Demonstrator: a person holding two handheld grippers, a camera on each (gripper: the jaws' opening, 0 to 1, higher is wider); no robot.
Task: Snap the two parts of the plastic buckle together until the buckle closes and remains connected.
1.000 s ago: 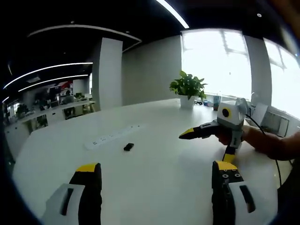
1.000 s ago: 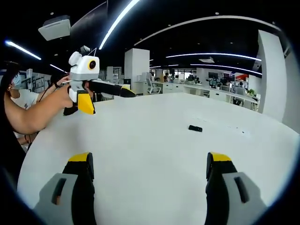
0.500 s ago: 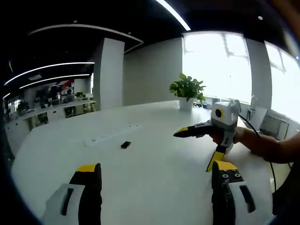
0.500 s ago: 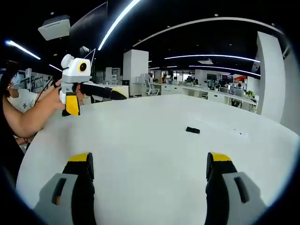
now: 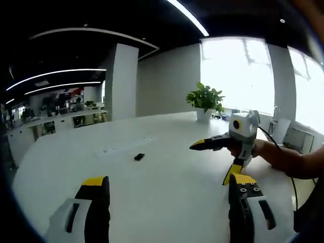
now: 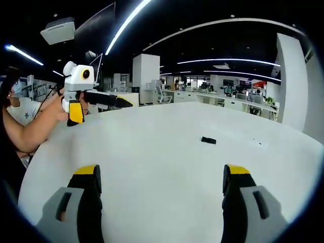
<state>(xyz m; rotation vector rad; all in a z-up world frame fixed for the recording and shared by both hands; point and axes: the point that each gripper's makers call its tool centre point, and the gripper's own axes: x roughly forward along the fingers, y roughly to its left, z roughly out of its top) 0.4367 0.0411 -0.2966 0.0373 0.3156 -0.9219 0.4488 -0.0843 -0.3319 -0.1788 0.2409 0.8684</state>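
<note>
A small black buckle (image 5: 139,157) lies alone on the white round table (image 5: 167,167), too small to tell its parts apart. In the right gripper view the buckle (image 6: 208,140) sits right of centre, well beyond my jaws. My left gripper (image 5: 169,181) is open and holds nothing, hovering well short of the buckle. My right gripper (image 6: 161,171) is also open and bare. Each hand-held gripper shows in the other's view: the right gripper (image 5: 213,161) comes in from the right, and the left gripper (image 6: 101,109) from the left.
A white power strip (image 5: 126,148) lies just beyond the buckle. A potted plant (image 5: 205,98) stands at the table's far edge by bright windows. A person's forearm (image 6: 35,126) reaches in at the left. Office desks (image 6: 238,101) stand behind the table.
Both views have shifted slightly with the hands. In the right gripper view the left gripper has drifted a little to the left. The buckle has stayed put and both grippers stay open.
</note>
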